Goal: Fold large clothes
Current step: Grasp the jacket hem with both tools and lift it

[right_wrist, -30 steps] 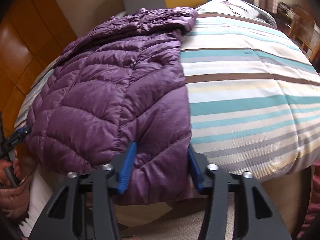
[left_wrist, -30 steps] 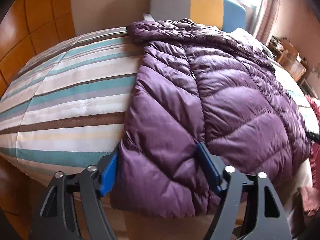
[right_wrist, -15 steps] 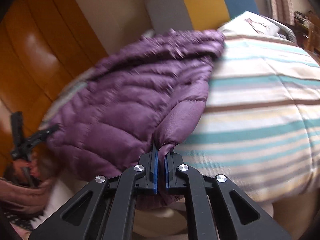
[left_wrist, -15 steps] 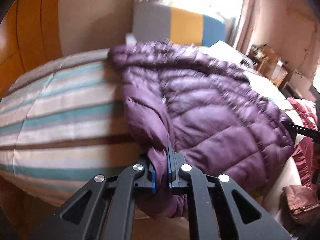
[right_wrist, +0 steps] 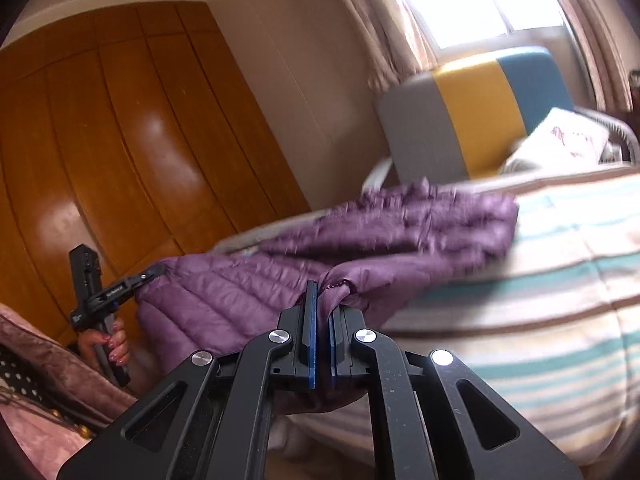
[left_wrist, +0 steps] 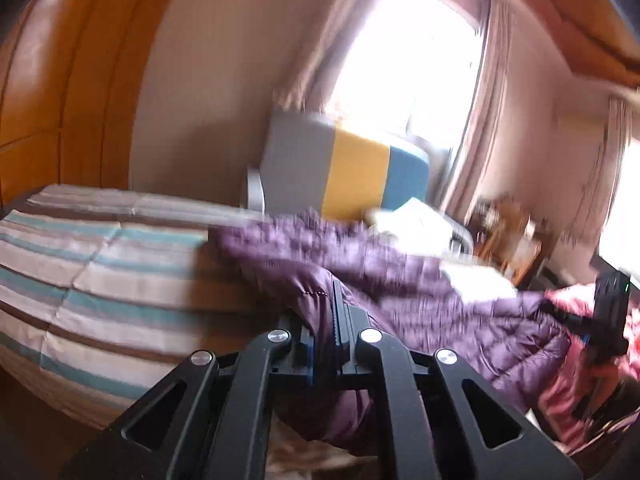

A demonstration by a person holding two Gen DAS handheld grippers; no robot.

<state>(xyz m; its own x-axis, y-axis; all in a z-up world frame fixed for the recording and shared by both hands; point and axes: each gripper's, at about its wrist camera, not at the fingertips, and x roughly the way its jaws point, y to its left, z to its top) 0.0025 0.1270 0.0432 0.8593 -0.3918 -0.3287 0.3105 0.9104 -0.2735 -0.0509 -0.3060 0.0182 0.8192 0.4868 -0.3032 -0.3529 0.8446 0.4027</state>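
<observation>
A purple quilted down jacket (left_wrist: 420,292) lies across the striped bed (left_wrist: 100,264), its hem end lifted. My left gripper (left_wrist: 326,320) is shut on the jacket's left hem corner. My right gripper (right_wrist: 322,312) is shut on the right hem corner of the jacket (right_wrist: 248,284). Each gripper shows in the other's view: the right one (left_wrist: 608,320) at the far right, the left one (right_wrist: 108,292) at the far left in a hand. The far hood end of the jacket still rests on the bed (right_wrist: 560,264). Both views are motion-blurred.
A grey, yellow and blue headboard (left_wrist: 360,172) stands behind the bed under a bright curtained window (left_wrist: 408,60). A white pillow (right_wrist: 560,140) lies near it. Orange wooden wardrobe doors (right_wrist: 100,152) line the left side. Pink clothing (left_wrist: 580,368) lies at the right.
Both grippers closed on the jacket's hem corners and have since risen, lifting the hem end off the bed. The views now tilt up toward the wall and window.
</observation>
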